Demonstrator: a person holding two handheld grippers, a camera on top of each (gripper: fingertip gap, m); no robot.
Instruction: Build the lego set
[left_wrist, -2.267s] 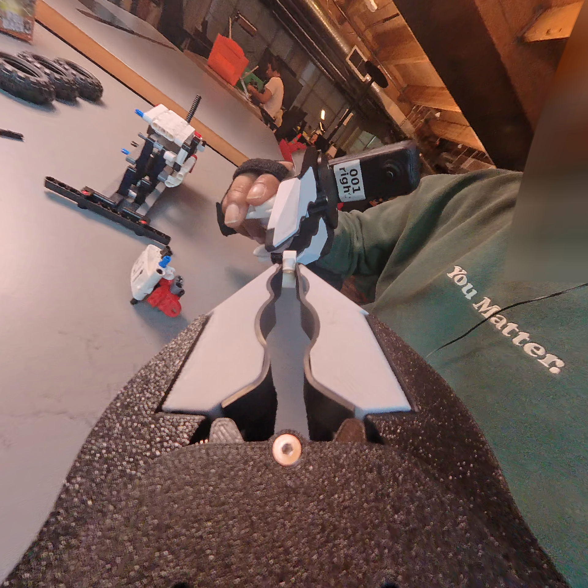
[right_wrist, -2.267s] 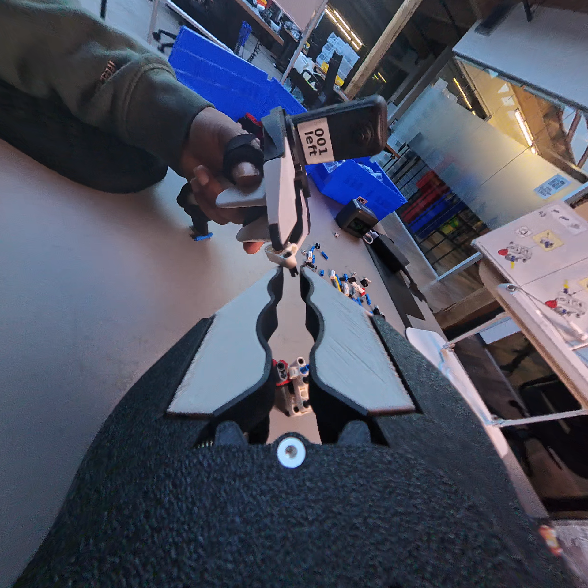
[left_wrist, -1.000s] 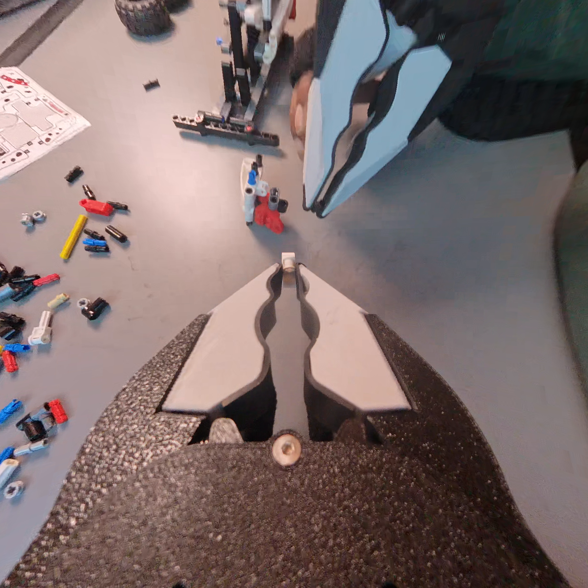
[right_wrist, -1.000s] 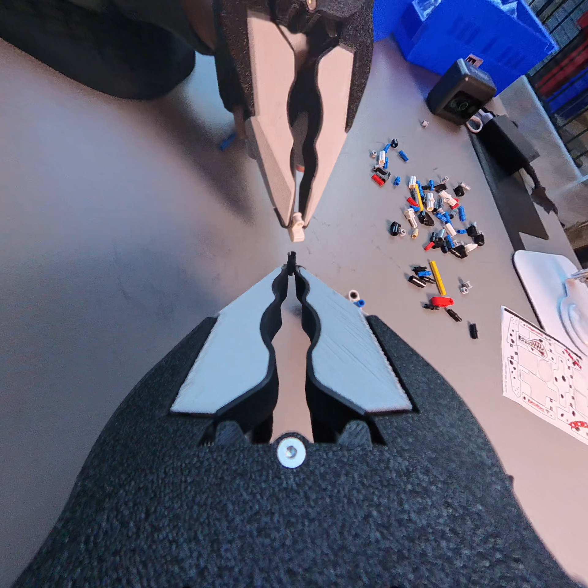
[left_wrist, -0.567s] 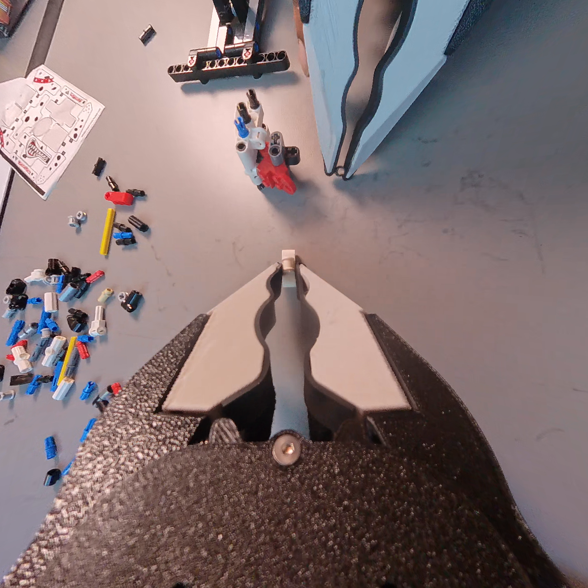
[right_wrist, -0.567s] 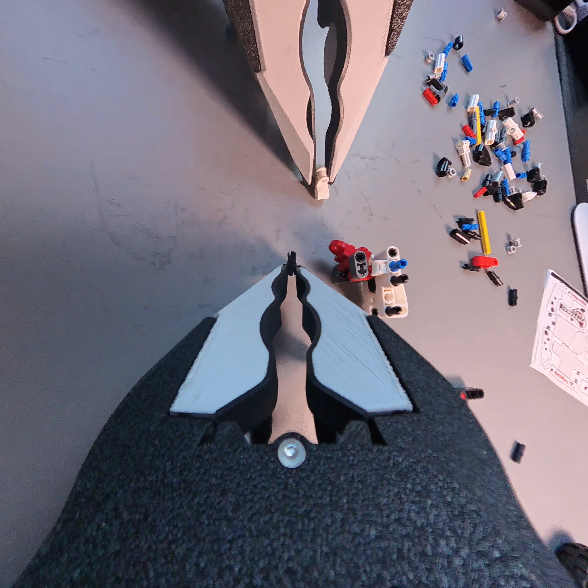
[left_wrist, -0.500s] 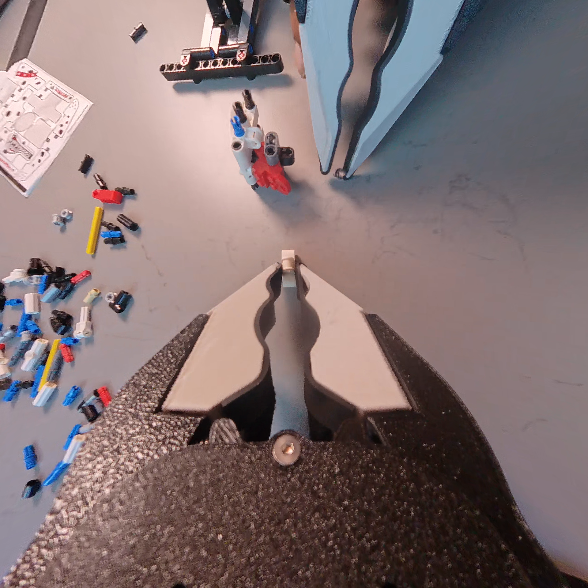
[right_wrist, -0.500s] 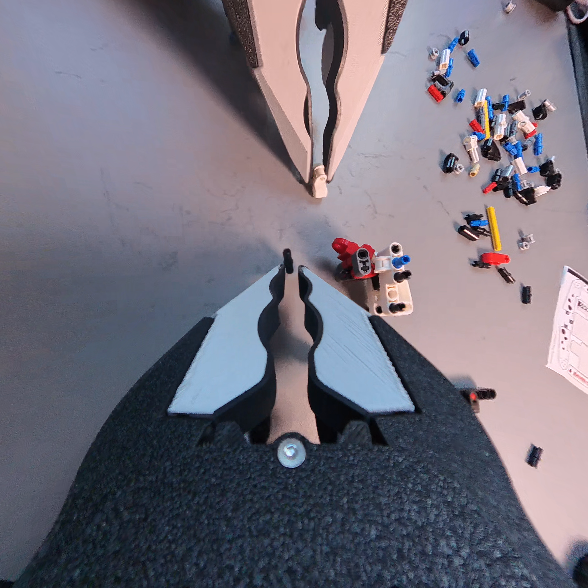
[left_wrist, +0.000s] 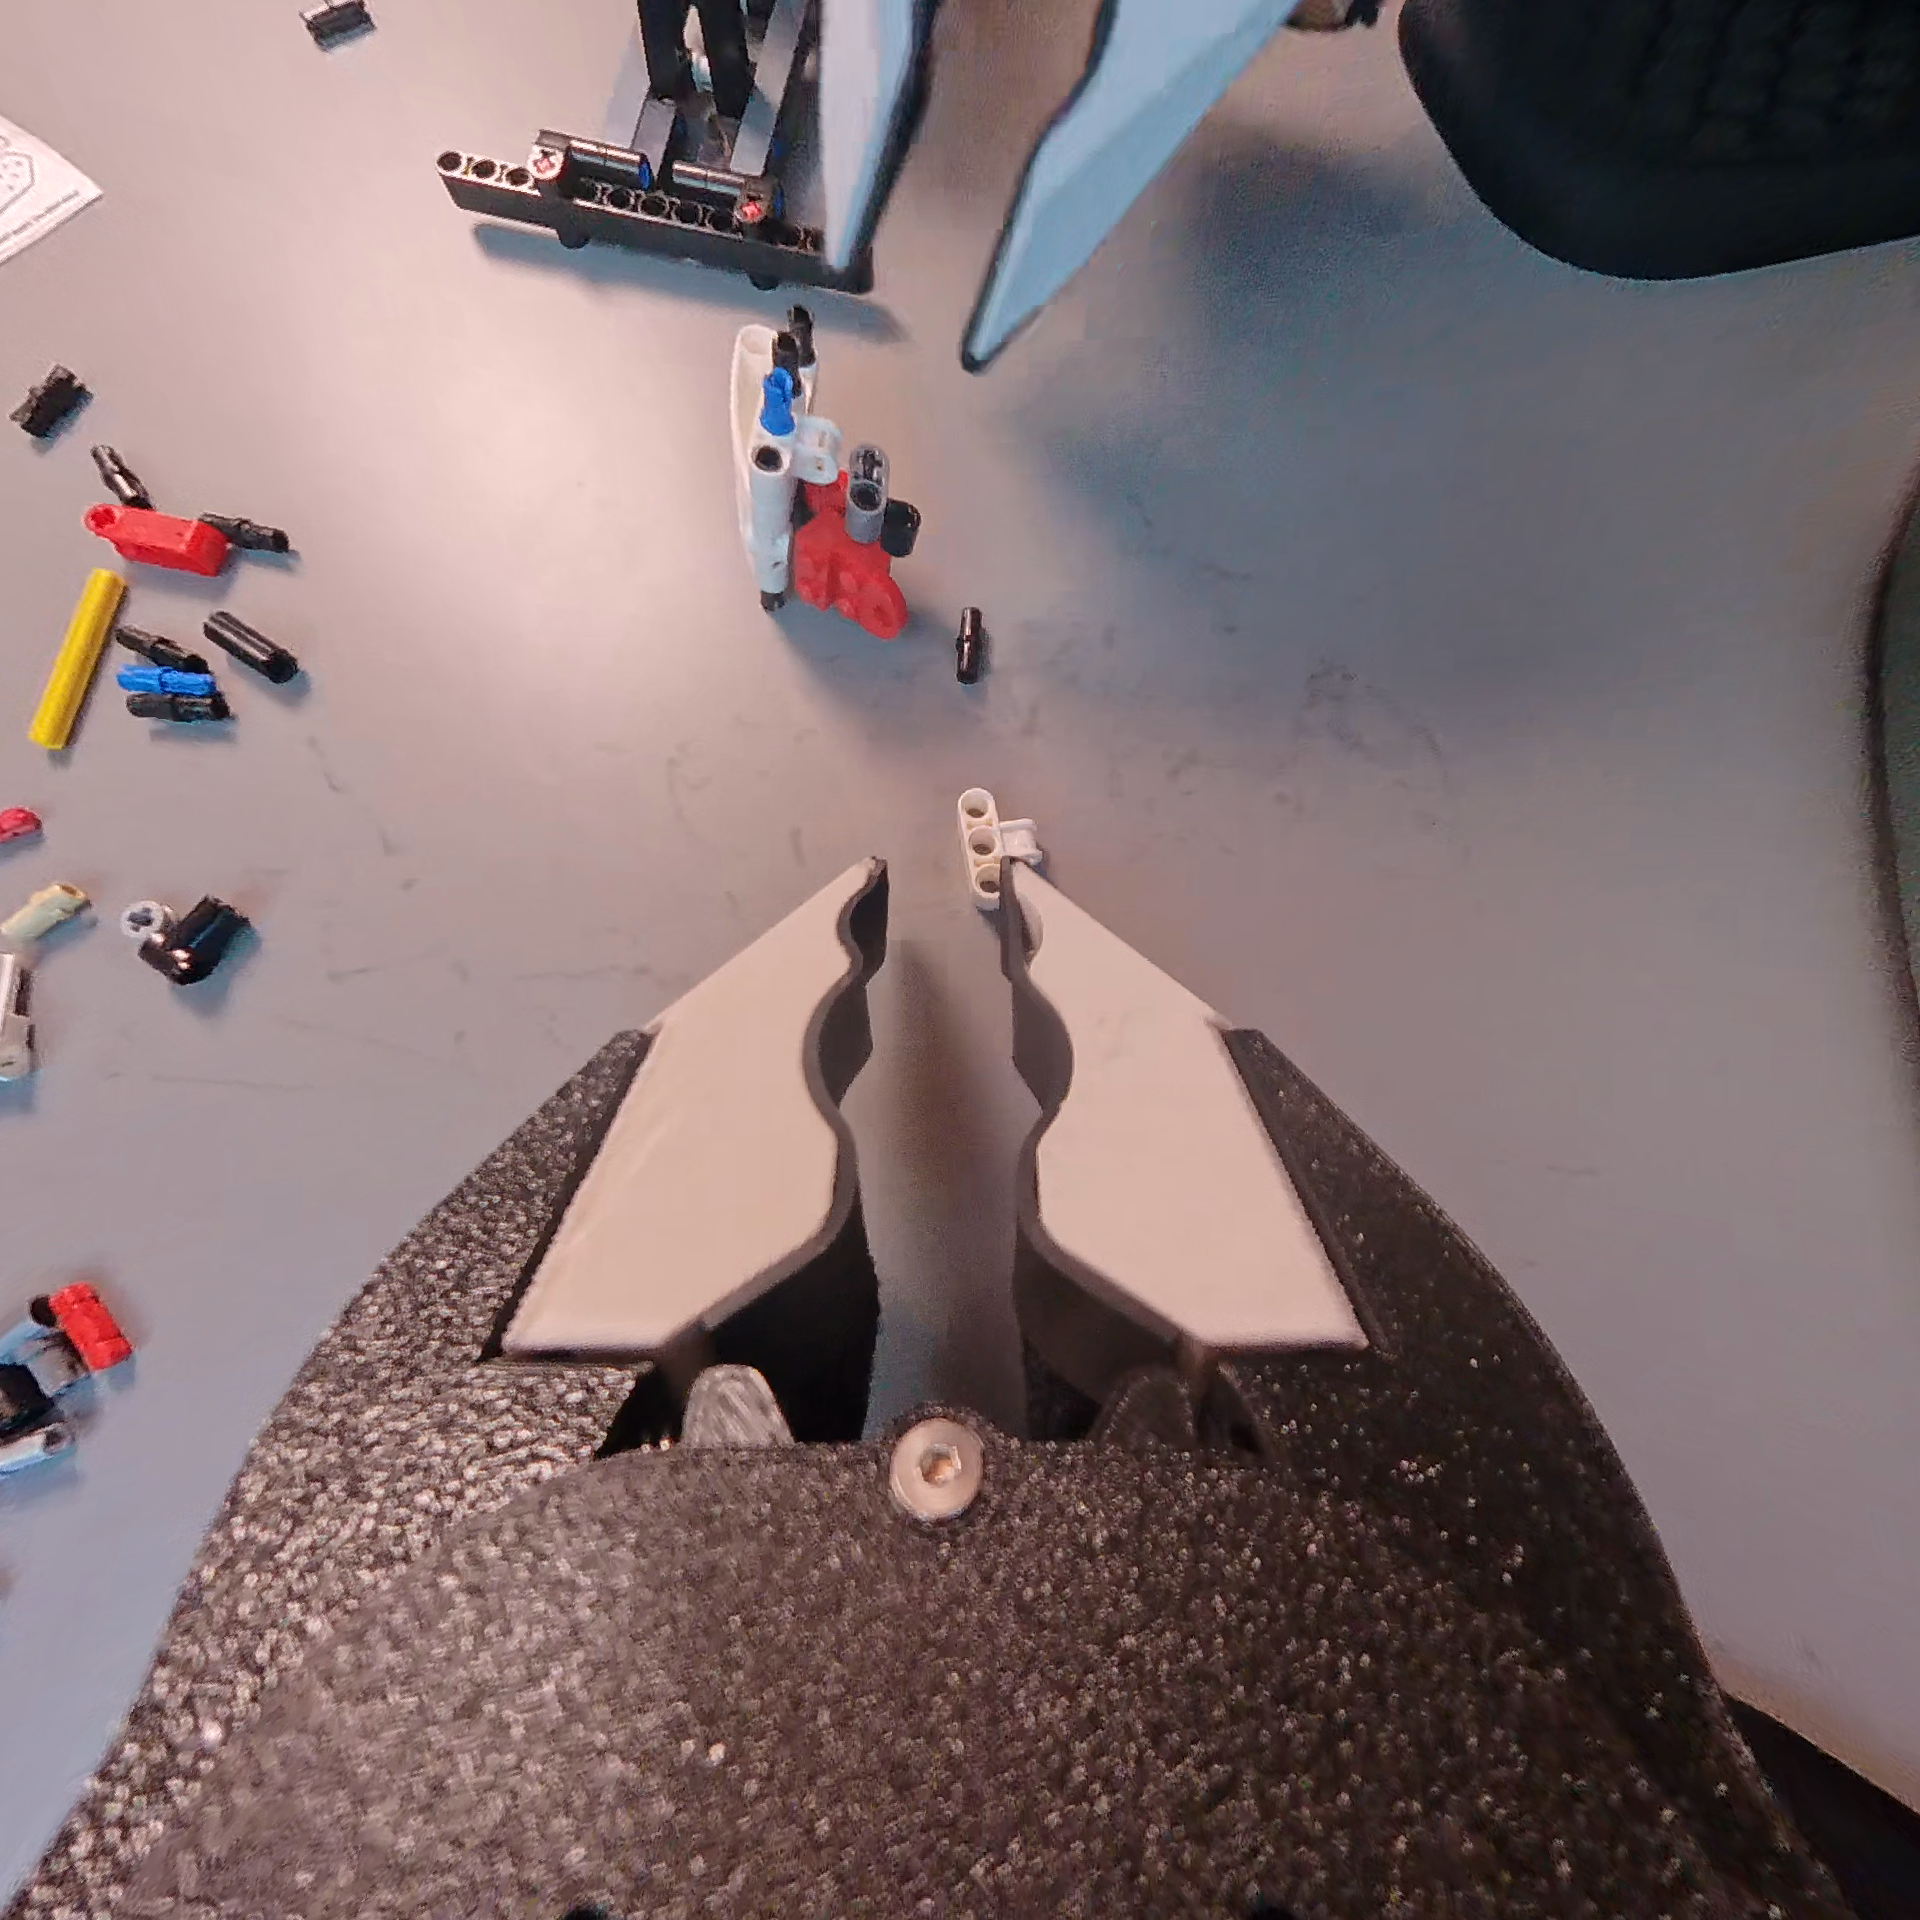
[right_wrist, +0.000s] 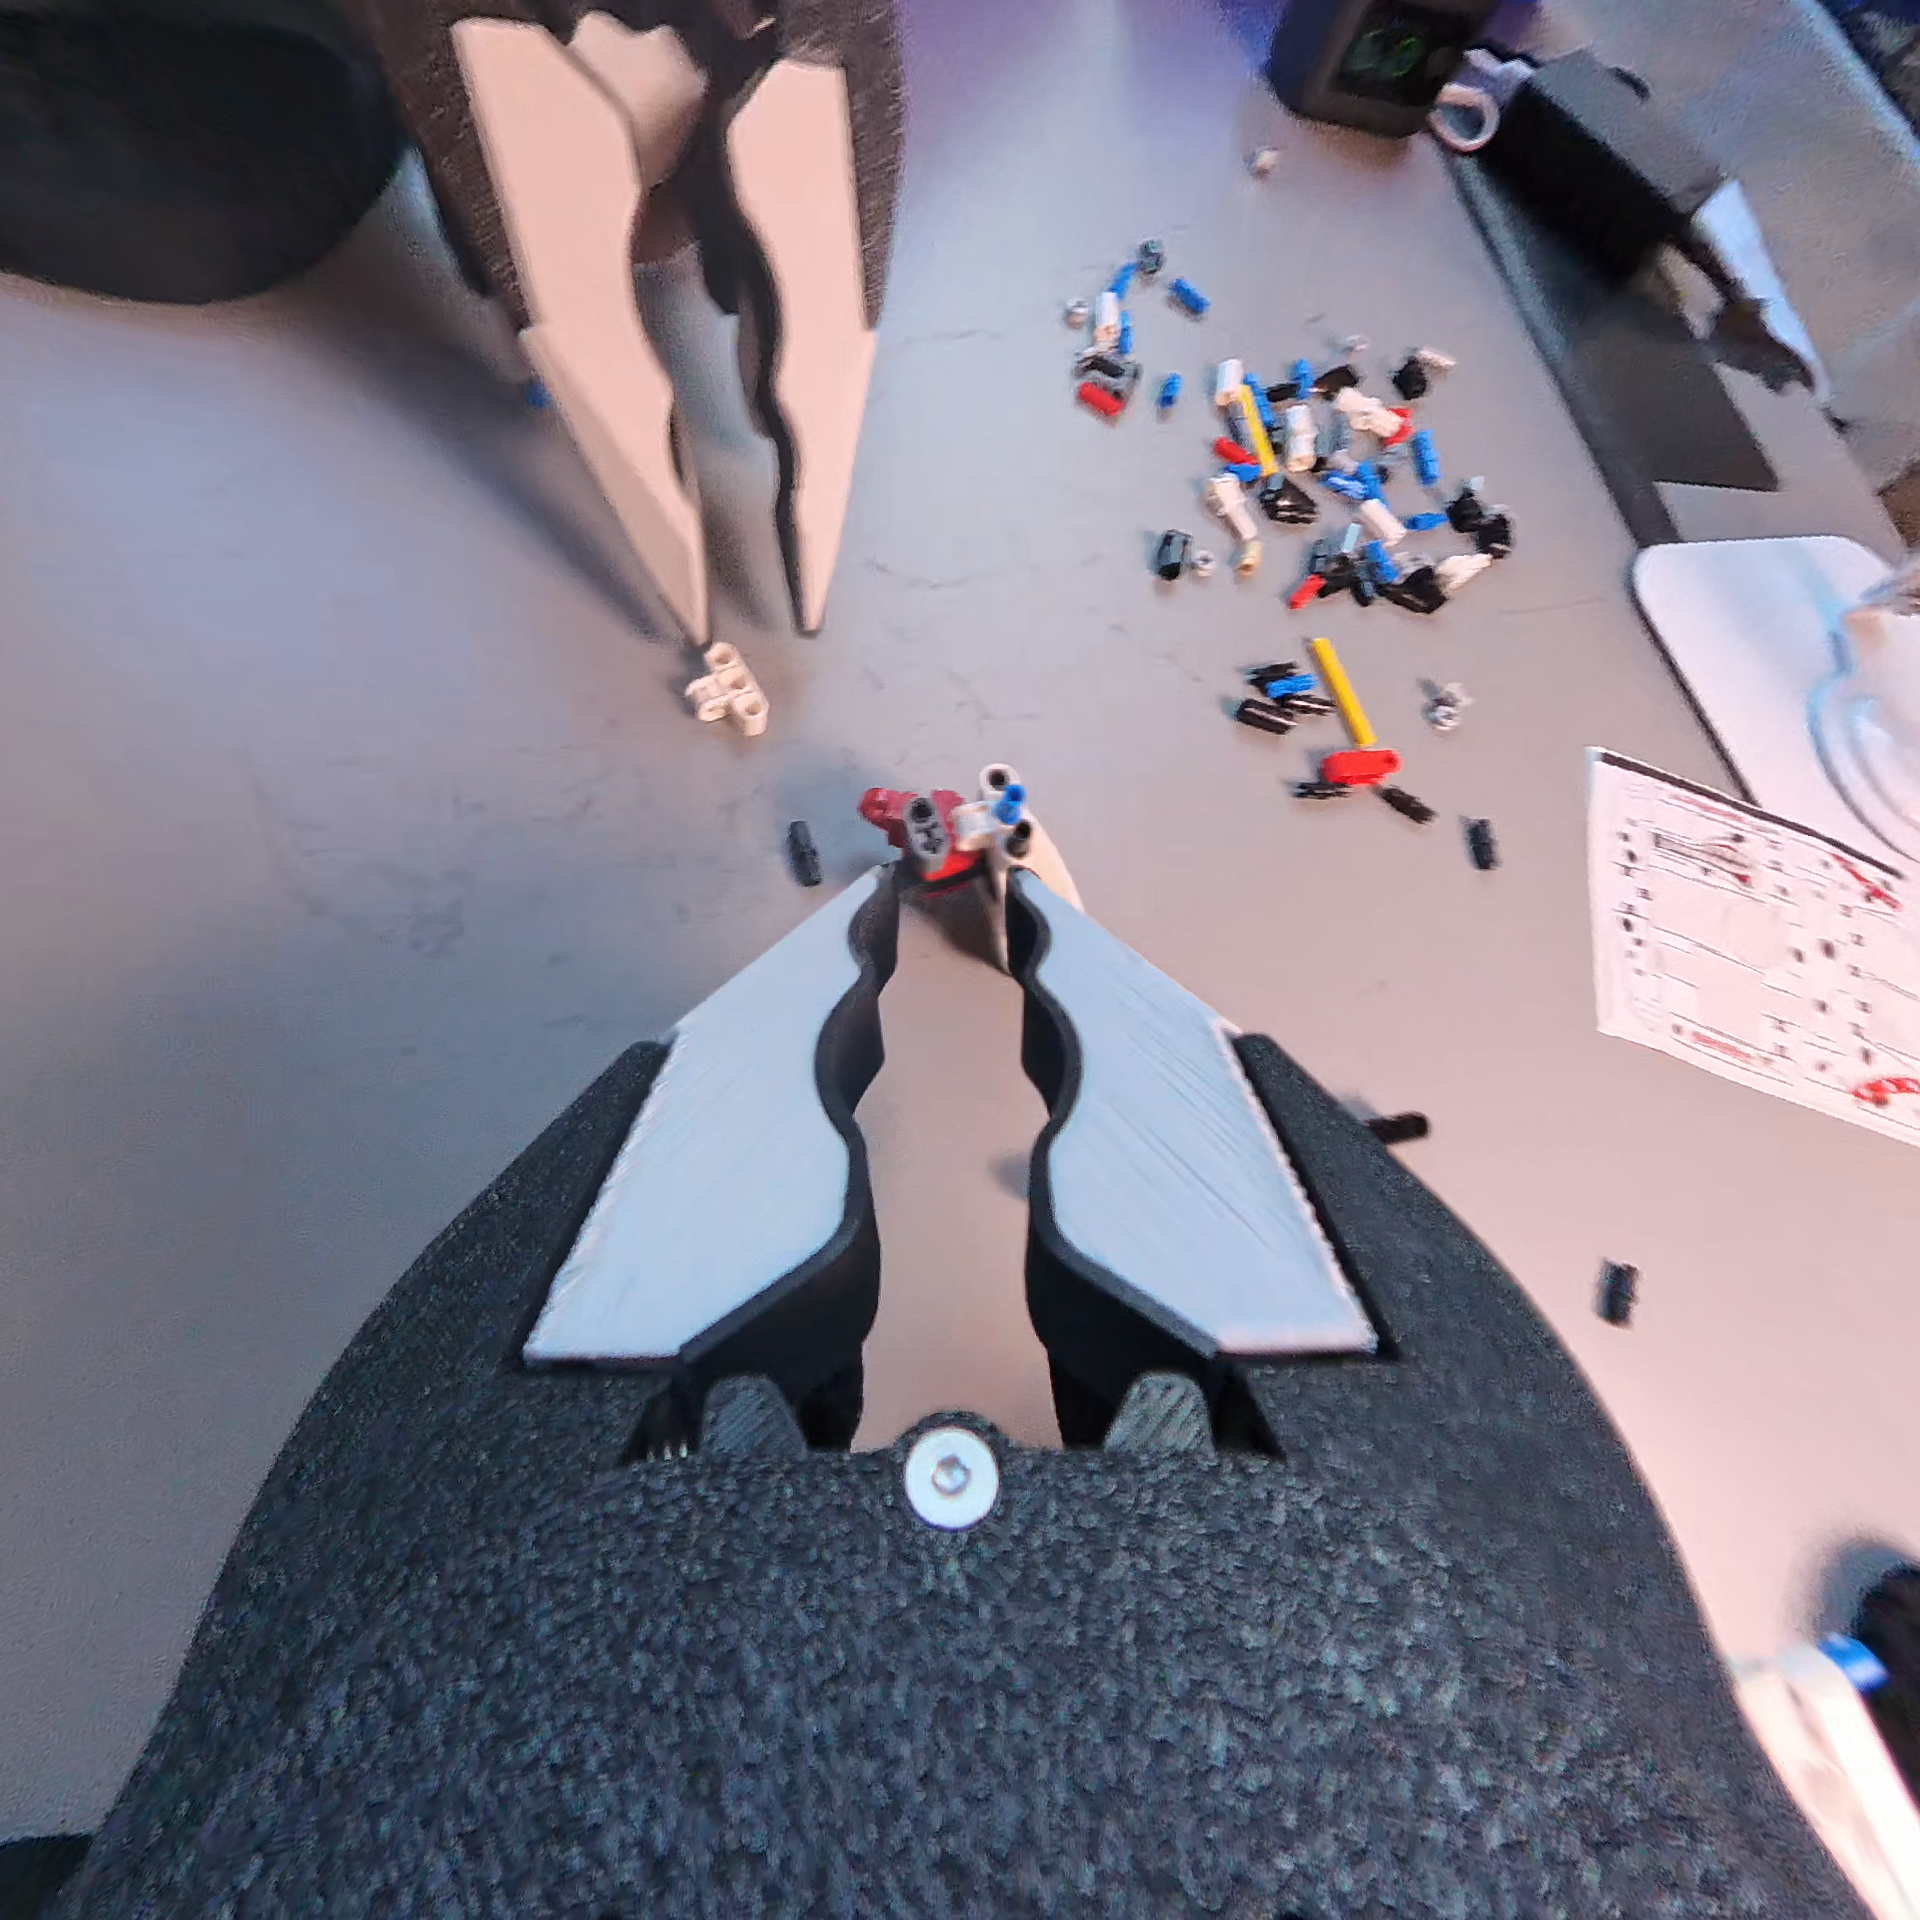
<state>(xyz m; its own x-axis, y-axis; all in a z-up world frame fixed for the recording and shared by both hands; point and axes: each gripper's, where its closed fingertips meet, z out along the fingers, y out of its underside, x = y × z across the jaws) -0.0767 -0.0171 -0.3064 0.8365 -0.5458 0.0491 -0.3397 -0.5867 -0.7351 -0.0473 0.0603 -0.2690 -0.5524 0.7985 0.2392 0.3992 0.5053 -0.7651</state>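
The right hand-held gripper (right_wrist: 945, 883), jaws apart and empty, sits nearer the red-and-white subassembly (right_wrist: 951, 821) just beyond its tips, while the left hand-held gripper (left_wrist: 940, 883), also apart, touches the white connector (left_wrist: 982, 847) on the worktop (left_wrist: 1351, 727).

The left gripper (left_wrist: 943, 883) hangs parted over the grey table (left_wrist: 1403, 831), a small white three-hole connector (left_wrist: 982, 847) lying at its right fingertip (left_wrist: 1013, 904).
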